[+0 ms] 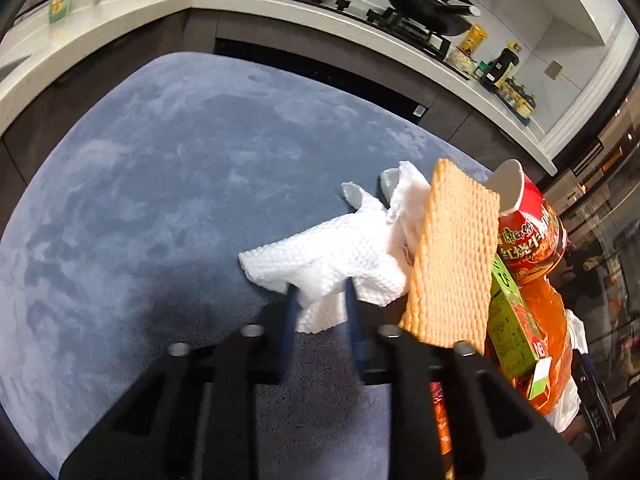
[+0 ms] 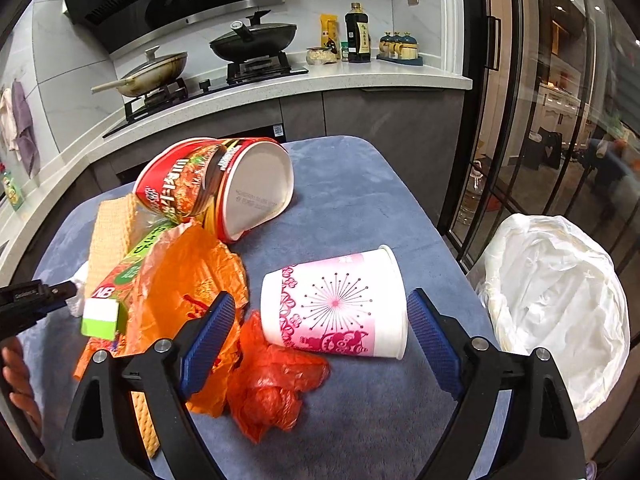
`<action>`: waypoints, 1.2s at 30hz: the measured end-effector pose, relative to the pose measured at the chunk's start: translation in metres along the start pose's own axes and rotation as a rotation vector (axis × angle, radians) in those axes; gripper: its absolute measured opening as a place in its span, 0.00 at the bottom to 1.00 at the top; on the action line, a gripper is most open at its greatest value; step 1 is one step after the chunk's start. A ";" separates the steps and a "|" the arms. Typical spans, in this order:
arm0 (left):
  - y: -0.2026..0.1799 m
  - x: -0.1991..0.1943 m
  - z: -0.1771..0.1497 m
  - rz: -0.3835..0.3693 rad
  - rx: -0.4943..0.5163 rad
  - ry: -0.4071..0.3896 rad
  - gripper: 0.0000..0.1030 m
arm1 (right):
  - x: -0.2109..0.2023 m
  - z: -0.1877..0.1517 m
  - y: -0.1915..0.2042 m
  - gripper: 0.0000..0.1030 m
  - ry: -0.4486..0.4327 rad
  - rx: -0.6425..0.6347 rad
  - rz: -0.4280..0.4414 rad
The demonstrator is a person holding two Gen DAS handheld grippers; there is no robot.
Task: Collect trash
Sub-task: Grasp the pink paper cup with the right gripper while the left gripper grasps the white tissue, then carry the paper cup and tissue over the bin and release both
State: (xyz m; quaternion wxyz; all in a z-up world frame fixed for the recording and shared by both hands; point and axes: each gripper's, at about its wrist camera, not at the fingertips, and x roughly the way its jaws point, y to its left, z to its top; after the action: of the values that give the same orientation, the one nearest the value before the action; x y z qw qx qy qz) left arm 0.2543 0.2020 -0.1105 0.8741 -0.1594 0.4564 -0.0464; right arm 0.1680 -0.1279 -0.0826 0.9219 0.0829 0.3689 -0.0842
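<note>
A white paper towel (image 1: 332, 252) lies crumpled on the blue-grey tablecloth (image 1: 160, 200), and my left gripper (image 1: 320, 292) is shut on its near corner. In the right wrist view a pink-and-white paper cup (image 2: 336, 304) lies on its side. My right gripper (image 2: 320, 298) stands open around the cup, one blue pad on each side, neither touching it. A red plastic bag (image 2: 272, 384) is bunched just below the cup. Left of it are an orange plastic bag (image 2: 188, 280), a green box (image 2: 120, 280) and a tipped red noodle tub (image 2: 216, 184).
An orange waffle-textured cloth (image 1: 452, 256) stands on edge between the towel and the noodle tub. A bin with a white liner (image 2: 560, 304) stands off the table's right edge. Behind the table a kitchen counter (image 2: 360, 76) carries pans and bottles. A hand (image 2: 16, 380) shows at the left edge.
</note>
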 end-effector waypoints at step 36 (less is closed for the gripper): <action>-0.101 -0.157 0.000 -0.206 0.184 -0.284 0.06 | -0.017 0.008 -0.047 0.80 -0.054 0.098 0.009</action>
State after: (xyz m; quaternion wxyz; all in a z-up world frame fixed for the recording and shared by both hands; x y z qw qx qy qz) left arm 0.1701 0.1424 0.0447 0.9313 -0.1296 0.3035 -0.1542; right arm 0.1509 -0.1735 -0.0696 0.9267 0.1271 0.3392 -0.1002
